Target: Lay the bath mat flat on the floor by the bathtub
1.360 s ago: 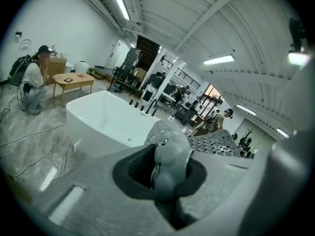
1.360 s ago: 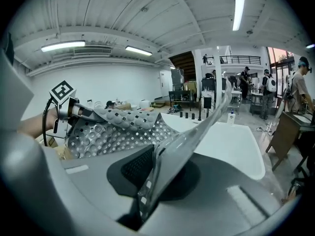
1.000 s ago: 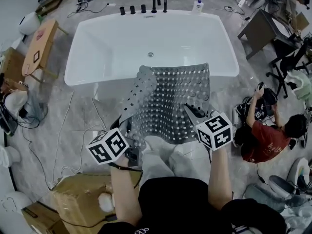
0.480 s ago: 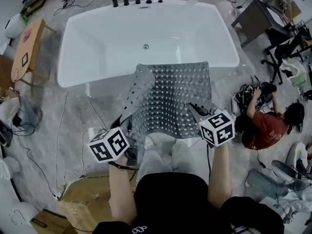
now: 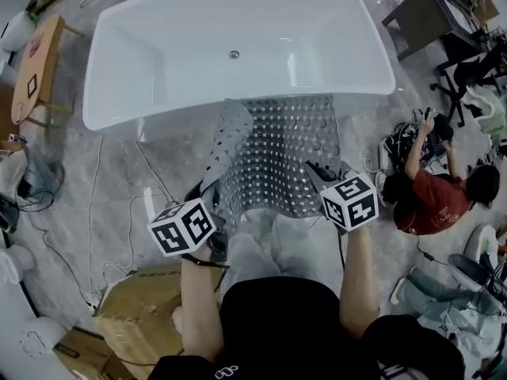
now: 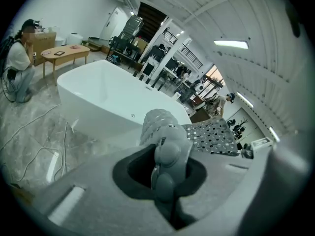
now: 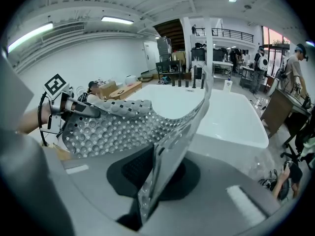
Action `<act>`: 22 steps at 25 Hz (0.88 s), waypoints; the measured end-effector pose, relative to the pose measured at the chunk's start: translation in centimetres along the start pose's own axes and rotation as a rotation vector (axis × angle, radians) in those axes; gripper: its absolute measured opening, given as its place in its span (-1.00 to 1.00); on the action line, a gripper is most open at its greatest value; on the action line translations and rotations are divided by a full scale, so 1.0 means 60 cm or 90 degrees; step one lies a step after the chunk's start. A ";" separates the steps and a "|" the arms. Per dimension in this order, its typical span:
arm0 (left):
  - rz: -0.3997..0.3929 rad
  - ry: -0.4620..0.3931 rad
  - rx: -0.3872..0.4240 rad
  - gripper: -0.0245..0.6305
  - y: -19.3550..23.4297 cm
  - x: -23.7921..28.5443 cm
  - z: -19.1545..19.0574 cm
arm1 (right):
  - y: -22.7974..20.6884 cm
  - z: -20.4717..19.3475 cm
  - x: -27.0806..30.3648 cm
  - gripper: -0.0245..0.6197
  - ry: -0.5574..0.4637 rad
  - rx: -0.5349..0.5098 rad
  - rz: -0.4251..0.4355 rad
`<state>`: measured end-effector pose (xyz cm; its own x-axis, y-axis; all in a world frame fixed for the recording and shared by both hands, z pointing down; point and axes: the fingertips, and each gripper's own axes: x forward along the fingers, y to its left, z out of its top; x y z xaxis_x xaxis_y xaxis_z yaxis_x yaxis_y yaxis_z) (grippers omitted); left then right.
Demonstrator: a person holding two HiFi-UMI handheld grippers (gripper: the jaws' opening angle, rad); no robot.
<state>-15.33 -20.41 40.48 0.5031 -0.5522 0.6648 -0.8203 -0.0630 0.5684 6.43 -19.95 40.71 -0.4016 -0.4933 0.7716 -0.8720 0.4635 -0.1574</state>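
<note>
The mat [image 5: 279, 155] was stretched between both grippers, just in front of the tub [image 5: 101, 70] and above the floor [image 5: 119, 176]; whether its far edge touched down I could not tell. The left gripper [image 5: 206, 200] was clamped on a bunched near corner; the right gripper [image 5: 315, 174], jaws narrow, pinched the thin edge of the other near corner. Holding two corners likely kept the sheet spread wide and square to the tub; the left side curled over, so it probably needed drawing outward to lie flat.
</note>
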 end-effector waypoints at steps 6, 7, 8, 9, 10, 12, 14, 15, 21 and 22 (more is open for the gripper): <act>0.009 0.024 -0.018 -0.84 -0.003 0.059 -0.052 | -0.061 -0.068 0.014 -0.84 0.032 0.007 -0.002; 0.009 0.025 -0.019 -0.84 -0.001 0.070 -0.057 | -0.072 -0.078 0.019 -0.84 0.034 0.010 -0.004; 0.008 0.026 -0.020 -0.84 0.000 0.082 -0.062 | -0.082 -0.088 0.025 -0.84 0.035 0.014 -0.007; 0.008 0.029 -0.021 -0.84 0.003 0.093 -0.069 | -0.090 -0.098 0.032 -0.84 0.037 0.019 -0.010; 0.009 0.033 -0.022 -0.85 0.007 0.102 -0.076 | -0.095 -0.108 0.038 -0.84 0.040 0.025 -0.012; 0.015 0.044 -0.023 -0.84 0.018 0.116 -0.091 | -0.100 -0.129 0.052 -0.84 0.047 0.037 -0.014; 0.022 0.053 -0.019 -0.84 0.030 0.132 -0.102 | -0.103 -0.145 0.070 -0.84 0.052 0.045 -0.014; 0.026 0.056 -0.017 -0.85 0.036 0.141 -0.107 | -0.104 -0.153 0.079 -0.84 0.054 0.047 -0.014; 0.039 0.060 -0.070 -0.85 0.066 0.195 -0.148 | -0.113 -0.204 0.131 -0.84 0.068 0.057 -0.016; 0.040 0.062 -0.075 -0.85 0.071 0.202 -0.155 | -0.114 -0.211 0.140 -0.84 0.069 0.057 -0.015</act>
<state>-10.18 -19.67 55.46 0.4803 -0.4687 0.7414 -0.8165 0.0698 0.5731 12.56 -17.95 56.04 -0.3517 -0.4182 0.8375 -0.9044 0.3828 -0.1886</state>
